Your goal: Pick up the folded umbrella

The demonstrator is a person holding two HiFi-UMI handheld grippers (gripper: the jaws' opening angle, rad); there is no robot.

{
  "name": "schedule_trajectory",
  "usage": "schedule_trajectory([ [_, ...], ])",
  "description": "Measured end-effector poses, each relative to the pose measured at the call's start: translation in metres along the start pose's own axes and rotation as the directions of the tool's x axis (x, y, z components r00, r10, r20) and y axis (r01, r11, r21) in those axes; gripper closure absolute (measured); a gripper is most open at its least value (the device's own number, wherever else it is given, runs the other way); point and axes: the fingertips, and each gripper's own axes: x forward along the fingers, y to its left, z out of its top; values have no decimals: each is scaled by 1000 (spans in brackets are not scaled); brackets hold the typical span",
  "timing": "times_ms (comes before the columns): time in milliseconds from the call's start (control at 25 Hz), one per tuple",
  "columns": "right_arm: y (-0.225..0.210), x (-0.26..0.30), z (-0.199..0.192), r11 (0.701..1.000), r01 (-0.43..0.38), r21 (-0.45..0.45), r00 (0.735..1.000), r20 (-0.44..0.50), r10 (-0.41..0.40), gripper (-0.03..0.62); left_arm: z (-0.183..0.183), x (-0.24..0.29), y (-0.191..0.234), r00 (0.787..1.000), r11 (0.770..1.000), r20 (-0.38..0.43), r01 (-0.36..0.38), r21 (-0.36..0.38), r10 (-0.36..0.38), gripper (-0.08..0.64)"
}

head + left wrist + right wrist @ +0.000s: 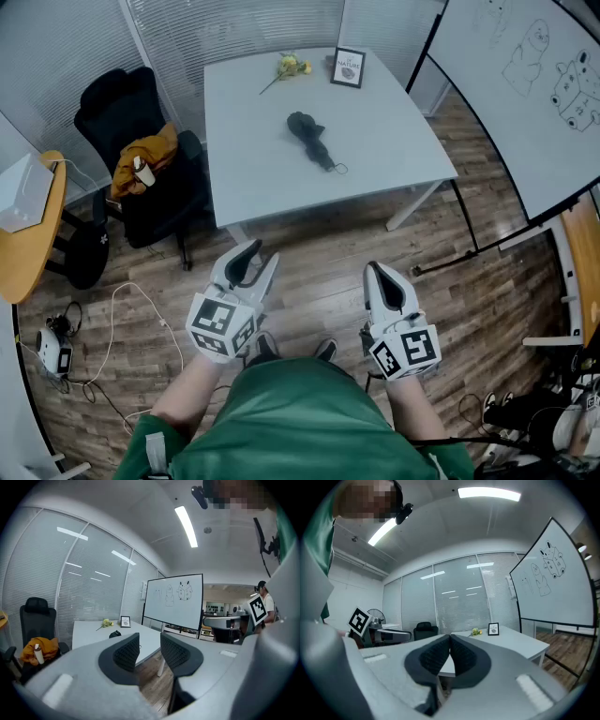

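- Chair far left, orange jacket on its seat.
- My left gripper: jaws spread, nothing between them, held over the floor, short of the tabletop.
- Umbrella: black, folded, lying mid-tabletop, strap loop at its near end, well apart from both grippers.
- Flower and frame near the tabletop's far edge, behind the umbrella.
- My right gripper: jaws pressed together, empty, also over the floor.
- Whiteboard on the right.

Dark folded umbrella lies mid-table, untouched.
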Motion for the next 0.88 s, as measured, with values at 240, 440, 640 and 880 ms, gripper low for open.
schedule_trajectory([
  [240, 31, 19, -3, 1000, 23, -8, 1000, -7, -23, 589, 2, -18, 33, 1000, 1000, 5, 18, 14, -18, 410],
  [440, 47, 30, -1, 996, 86, -4, 996, 8, -86, 589, -1, -32, 65, 1000, 1000, 11, 29, -2, -29, 410],
  [640, 52, 40, -3, 988, 156, -14, 988, -16, -157, 589, -13, -46, 95, 999, 999, 20, 27, -29, -27, 410],
  [880, 64, 55, -5, 988, 141, -69, 988, -60, -145, 589, -22, -51, 124, 1000, 998, 14, -6, -62, 7, 410],
])
